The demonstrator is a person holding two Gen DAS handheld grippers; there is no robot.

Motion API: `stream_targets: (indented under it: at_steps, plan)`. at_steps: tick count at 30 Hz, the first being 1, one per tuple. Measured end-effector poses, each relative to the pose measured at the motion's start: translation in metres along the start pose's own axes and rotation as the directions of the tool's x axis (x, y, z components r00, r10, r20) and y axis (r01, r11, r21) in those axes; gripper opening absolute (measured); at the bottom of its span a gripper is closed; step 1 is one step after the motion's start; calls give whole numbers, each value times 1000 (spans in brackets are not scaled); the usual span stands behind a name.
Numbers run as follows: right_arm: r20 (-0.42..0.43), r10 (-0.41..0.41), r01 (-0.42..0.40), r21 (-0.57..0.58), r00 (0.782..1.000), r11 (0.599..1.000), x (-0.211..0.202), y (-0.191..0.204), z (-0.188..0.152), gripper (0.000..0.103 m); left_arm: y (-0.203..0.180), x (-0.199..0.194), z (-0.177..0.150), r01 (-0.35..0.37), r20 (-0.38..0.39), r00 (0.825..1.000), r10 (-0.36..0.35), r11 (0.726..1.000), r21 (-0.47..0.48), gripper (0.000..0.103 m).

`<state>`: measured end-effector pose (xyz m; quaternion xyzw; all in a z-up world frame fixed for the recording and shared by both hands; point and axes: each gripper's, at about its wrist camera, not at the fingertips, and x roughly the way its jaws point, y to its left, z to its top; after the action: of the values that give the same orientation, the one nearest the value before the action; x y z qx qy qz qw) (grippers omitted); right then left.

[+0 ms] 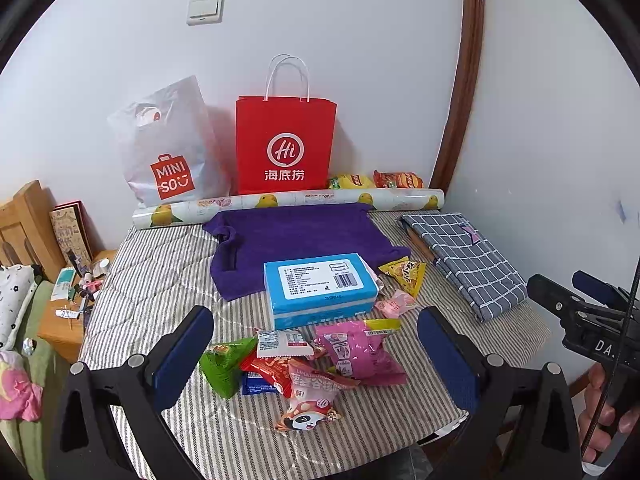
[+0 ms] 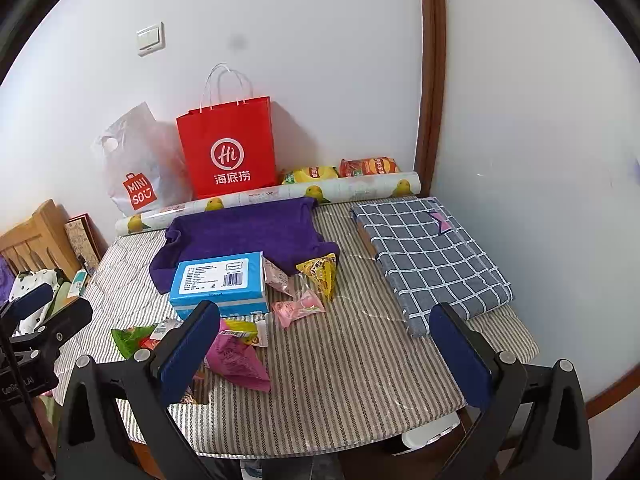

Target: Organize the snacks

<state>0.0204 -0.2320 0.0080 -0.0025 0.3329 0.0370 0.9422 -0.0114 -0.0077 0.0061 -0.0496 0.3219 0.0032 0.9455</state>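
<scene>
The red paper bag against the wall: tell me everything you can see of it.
The red paper bag stands upright against the white wall, top open, two white twisted-cord handles raised. Its front carries a white circled "Hi" logo over Chinese characters. The paper looks stiff and smooth. A white Miniso plastic bag leans beside it on one side, chip packets lie on the other, and a patterned roll crosses in front of its base. Contents aren't visible.
</scene>
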Motion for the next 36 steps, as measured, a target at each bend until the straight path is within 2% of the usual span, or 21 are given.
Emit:
stream_targets:
  at_steps: [36]
  plan:
    - [3,16,-16,5,1000,1000,2,7,-8,103,14,-5,-1,11,11,1000,-11,1000,-19,102]
